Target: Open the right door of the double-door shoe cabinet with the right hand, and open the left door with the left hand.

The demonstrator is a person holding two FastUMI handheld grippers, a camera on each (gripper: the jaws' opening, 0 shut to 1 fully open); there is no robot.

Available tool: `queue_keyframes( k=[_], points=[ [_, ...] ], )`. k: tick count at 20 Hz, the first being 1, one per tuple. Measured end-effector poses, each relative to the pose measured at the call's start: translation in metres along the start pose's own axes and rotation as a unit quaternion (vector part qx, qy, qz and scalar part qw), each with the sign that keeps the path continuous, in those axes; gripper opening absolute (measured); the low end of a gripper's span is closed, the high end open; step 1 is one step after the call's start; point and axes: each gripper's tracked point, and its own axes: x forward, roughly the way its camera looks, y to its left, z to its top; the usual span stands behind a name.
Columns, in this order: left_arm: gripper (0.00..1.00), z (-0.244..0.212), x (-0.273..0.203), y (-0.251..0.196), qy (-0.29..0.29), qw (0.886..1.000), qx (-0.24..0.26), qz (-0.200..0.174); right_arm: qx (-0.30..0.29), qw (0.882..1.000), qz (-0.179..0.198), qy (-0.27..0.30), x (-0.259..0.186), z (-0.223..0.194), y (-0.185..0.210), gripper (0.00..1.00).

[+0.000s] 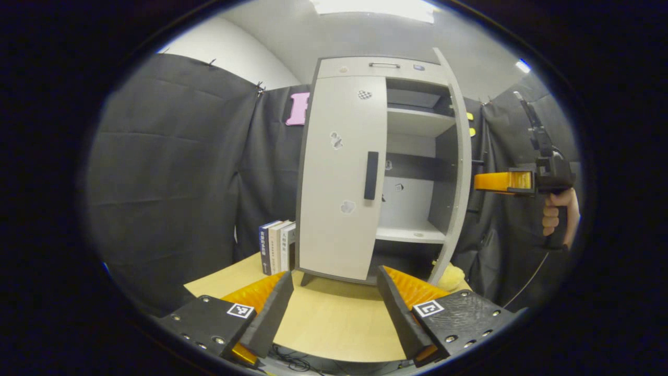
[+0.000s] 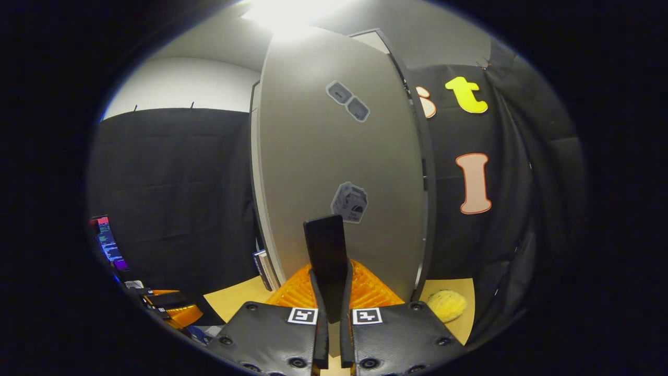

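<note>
The pale grey shoe cabinet (image 1: 339, 68) stands on the table ahead. Its left door (image 1: 339, 177) is closed, with a black vertical handle (image 1: 371, 175) at its inner edge. My left gripper (image 1: 334, 303) hangs open in front of it, short of the door, with nothing between its fingers. The right door (image 1: 460, 156) is swung out, nearly edge-on, and bare shelves (image 1: 412, 232) show inside. In the right gripper view the right door's face (image 2: 334, 156) is close up, and my right gripper (image 2: 330, 277) is shut on its black handle (image 2: 326, 245). A hand (image 1: 556, 214) holds the right gripper (image 1: 501, 181).
A row of books (image 1: 276, 245) stands left of the cabinet on the light wooden table (image 1: 334, 329). A yellow soft thing (image 2: 447, 305) lies on the table by the open door's foot. Black cloth walls close in on both sides. A lit screen (image 2: 107, 243) sits low at the left.
</note>
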Motion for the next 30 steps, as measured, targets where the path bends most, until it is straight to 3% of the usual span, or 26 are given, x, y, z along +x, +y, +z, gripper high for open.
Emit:
queue_keyframes(
  k=[5, 12, 15, 18, 26, 30],
  points=[
    [0.94, -0.005, 0.005, -0.016, 0.007, 1.000, 0.003, -0.022, -0.001, 1.000, -0.022, -0.008, -0.004, 0.001, -0.013, 0.10],
    [0.94, -0.009, 0.007, -0.030, 0.011, 0.999, 0.006, -0.046, -0.015, 0.995, -0.097, -0.014, -0.011, 0.003, -0.052, 0.09],
    [0.94, -0.014, 0.007, -0.028, 0.016, 0.999, 0.006, -0.049, 0.002, 0.996, -0.090, -0.014, -0.014, 0.002, -0.044, 0.09],
    [0.94, -0.017, 0.004, -0.023, 0.019, 0.999, 0.005, -0.044, -0.014, 0.994, -0.105, -0.020, -0.014, 0.006, -0.054, 0.05],
    [0.94, -0.035, 0.013, 0.029, 0.052, 0.999, -0.008, -0.003, -0.018, 0.990, -0.137, -0.003, -0.021, 0.000, -0.058, 0.08],
    [0.94, -0.020, 0.038, 0.062, 0.052, 0.998, -0.020, 0.016, -0.027, 0.988, -0.145, 0.039, -0.036, -0.018, -0.059, 0.08]
  ],
)
